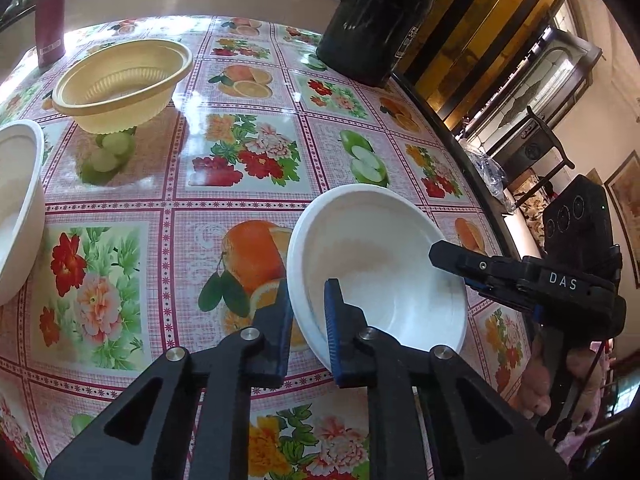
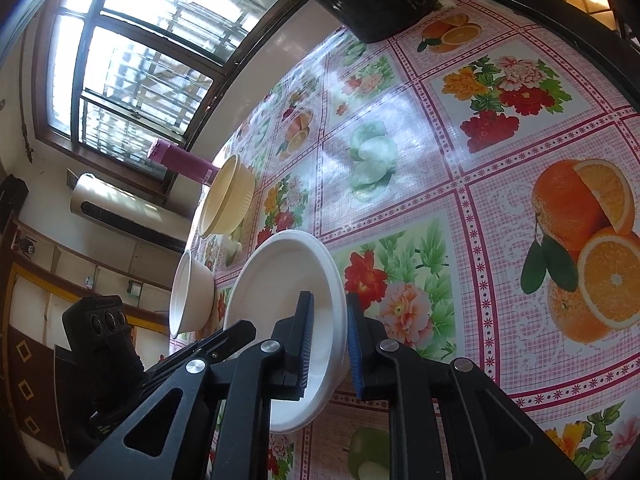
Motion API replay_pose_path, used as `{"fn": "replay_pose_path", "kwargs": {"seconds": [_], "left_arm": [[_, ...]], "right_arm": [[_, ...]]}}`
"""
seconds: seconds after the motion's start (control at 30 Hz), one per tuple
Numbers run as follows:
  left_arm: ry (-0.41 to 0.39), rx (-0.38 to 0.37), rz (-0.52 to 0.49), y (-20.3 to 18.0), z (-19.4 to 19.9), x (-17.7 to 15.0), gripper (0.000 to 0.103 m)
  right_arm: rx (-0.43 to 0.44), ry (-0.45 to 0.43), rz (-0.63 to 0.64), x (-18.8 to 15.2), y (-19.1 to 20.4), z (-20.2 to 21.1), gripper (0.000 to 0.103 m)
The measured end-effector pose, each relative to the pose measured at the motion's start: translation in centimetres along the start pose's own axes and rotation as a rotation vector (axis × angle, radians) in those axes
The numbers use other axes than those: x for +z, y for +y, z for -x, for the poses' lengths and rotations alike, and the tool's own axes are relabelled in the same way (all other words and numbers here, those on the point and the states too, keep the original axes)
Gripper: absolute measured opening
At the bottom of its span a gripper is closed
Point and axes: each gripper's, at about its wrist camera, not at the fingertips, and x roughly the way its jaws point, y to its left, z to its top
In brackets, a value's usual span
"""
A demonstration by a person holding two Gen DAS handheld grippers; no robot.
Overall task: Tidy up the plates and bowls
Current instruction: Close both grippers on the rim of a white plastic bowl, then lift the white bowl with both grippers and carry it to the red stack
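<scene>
- The left tool is nearly closed, its two blue-padded fingers pinching the near left rim of a white plate: one finger lies outside the rim, the other inside the plate's well.
- That white plate is tilted, its left rim lifted off the surface.
- The right tool clamps the same plate on the opposite rim, with a narrow gap between its fingers just wide enough for the rim; seen from the left wrist, its black finger lies across the plate's right edge.
- Left of the plate, a white bowl stands upright at the edge of the left wrist view, well apart from the plate.
- Further back stands a pale yellow ribbed bowl, upright and apart from the white bowl; the yellow bowl is near the far side.
- Behind the yellow bowl stands a maroon bottle, pink-purple from the right wrist.
- At the far right of the surface rests a black cylindrical container.
- The surface carries a glossy pink checked cloth printed with oranges, apples and flowers.
- The room has a large barred window, a white air-conditioning unit below it, and dark wooden furniture to the right.
</scene>
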Motion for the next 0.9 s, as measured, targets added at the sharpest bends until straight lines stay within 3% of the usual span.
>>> {"fn": "replay_pose_path", "kwargs": {"seconds": [0.5,0.9], "left_arm": [[-0.014,-0.015,-0.001,0.3,0.6,-0.1,0.009],[-0.066,0.01,0.014,1.9,4.6,-1.2,0.009]], "right_arm": [[0.007,-0.016,0.001,-0.3,0.3,0.3,0.014],[0.138,-0.036,-0.075,-1.9,2.2,-0.1,0.015]]}}
